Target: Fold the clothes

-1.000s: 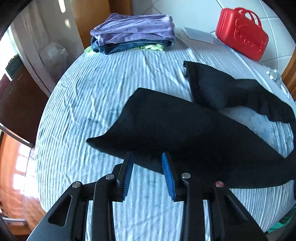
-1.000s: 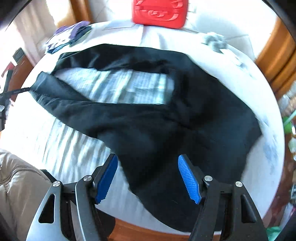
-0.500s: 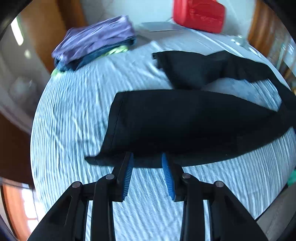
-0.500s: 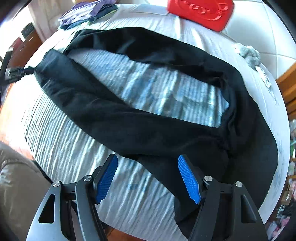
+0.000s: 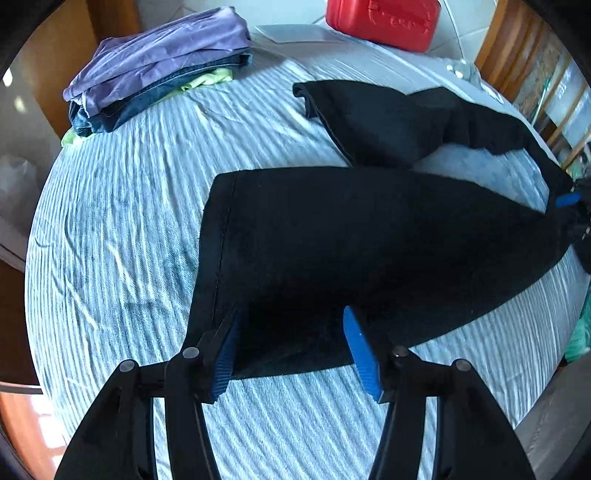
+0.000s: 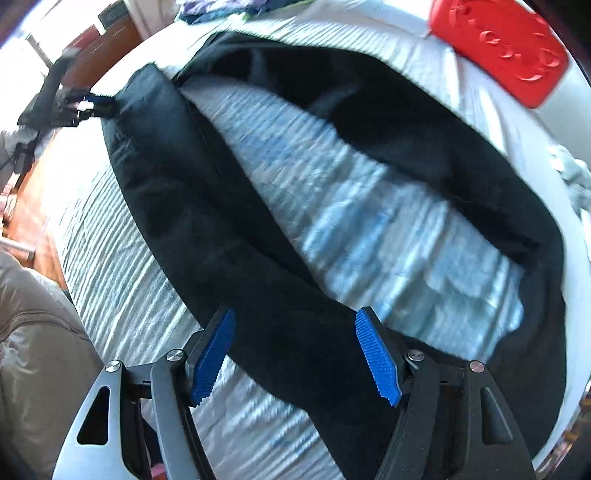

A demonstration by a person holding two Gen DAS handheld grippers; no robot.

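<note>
Black trousers [image 5: 369, 240] lie on the striped light-blue bedspread [image 5: 122, 221], legs spread in a V. My left gripper [image 5: 291, 314] hovers low over the hem end of the near leg. Its jaws are opening, with the cloth lying flat between the pads and not pinched. In the right wrist view the left gripper [image 6: 85, 105] shows at that hem. My right gripper [image 6: 295, 314] stands open over the near leg [image 6: 177, 184], close to where the legs join. One of its blue pads [image 5: 569, 201] shows at the left wrist view's right edge. The far leg [image 6: 388, 122] lies further back.
A stack of folded clothes [image 5: 159, 66] with a purple piece on top sits at the far left corner of the bed. A red hard case [image 5: 384, 18] stands at the back by the wall. A person's padded sleeve [image 6: 37, 350] is at the near left.
The left jaws have spread wider, and the hem that they held up now lies flat. The right gripper has moved along the near leg and come lower.
</note>
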